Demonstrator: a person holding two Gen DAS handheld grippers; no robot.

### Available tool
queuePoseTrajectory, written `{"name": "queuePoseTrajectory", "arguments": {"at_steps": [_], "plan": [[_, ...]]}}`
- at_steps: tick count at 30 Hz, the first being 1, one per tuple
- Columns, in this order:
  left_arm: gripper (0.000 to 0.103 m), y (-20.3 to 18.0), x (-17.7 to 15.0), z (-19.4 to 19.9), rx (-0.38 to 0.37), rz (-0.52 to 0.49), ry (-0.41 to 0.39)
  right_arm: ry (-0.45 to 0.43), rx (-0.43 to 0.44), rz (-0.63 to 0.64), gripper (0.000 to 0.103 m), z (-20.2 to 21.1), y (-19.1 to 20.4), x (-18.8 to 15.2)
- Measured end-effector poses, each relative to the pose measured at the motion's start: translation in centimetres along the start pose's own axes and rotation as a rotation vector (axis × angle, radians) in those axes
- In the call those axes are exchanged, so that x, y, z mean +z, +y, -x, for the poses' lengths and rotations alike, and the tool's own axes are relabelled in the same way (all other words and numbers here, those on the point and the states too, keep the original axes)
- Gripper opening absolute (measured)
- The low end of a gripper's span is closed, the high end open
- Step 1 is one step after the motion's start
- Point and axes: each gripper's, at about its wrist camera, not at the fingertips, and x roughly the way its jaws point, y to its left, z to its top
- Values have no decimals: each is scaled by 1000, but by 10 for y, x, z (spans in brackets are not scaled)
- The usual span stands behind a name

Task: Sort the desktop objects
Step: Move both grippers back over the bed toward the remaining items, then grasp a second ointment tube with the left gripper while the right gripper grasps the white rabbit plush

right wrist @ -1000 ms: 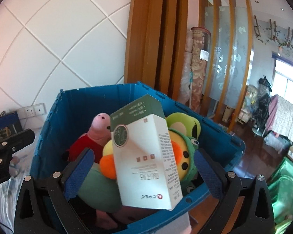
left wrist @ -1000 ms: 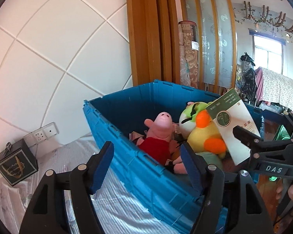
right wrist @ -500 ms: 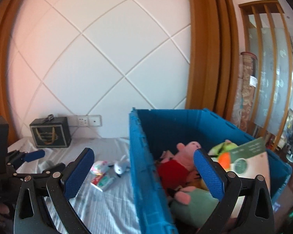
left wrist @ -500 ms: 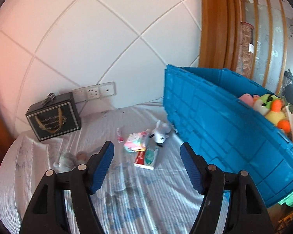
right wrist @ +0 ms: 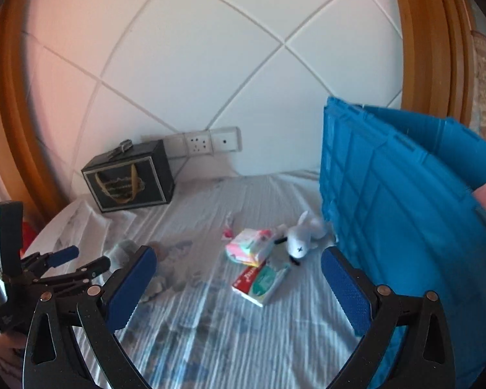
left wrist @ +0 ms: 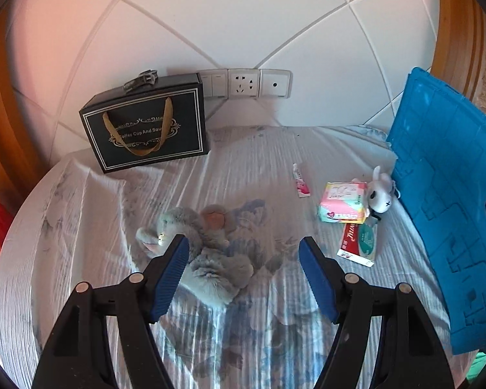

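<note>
Two empty, wide-open claws, left gripper (left wrist: 244,259) and right gripper (right wrist: 236,274), having swung from the blue crate (right wrist: 405,214) at the table's right edge after dropping the white carton inside, now face remaining items: grey plush (left wrist: 207,259), tissue pack (left wrist: 341,202), toothpaste box (left wrist: 359,241), white bunny (left wrist: 380,191), small tube (left wrist: 300,185).

This is a lived-in home room. A white wall panelled in diamond-shaped tiles (left wrist: 243,16) is framed by warm wooden trim (right wrist: 418,48), with a row of household switches and a socket (left wrist: 243,83) set low on it. The round surface (left wrist: 81,227) wears a striped, floral-printed cloth. A black gift box (left wrist: 145,123) with gold ribbon handle leans at the wall, and soft toys lie about: a grey plush (left wrist: 204,253) and a small white rabbit (left wrist: 380,191) beside a blue plastic storage crate (left wrist: 447,210).
</note>
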Motion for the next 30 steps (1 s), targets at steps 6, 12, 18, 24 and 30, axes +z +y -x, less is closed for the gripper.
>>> {"name": "queuePoseTrajectory", "arguments": {"at_steps": [6,12,18,24,30], "plan": [[70,-5,18,-88,-17,-27,60,117,-9,-154,103,-102,-19,-21],[65,-31,41,-173,-91,-58,88,130,-134,-330,101,-196,-51,-47],[61,-77,74,-248,-171,-83,122,74,-253,-401,89,-243,-78,-39],[43,-112,76,-286,-146,-163,160,109,-321,-445,88,-282,-104,-36],[17,-106,63,-279,-142,-174,177,186,-301,-423,56,-308,-112,-43]]}}
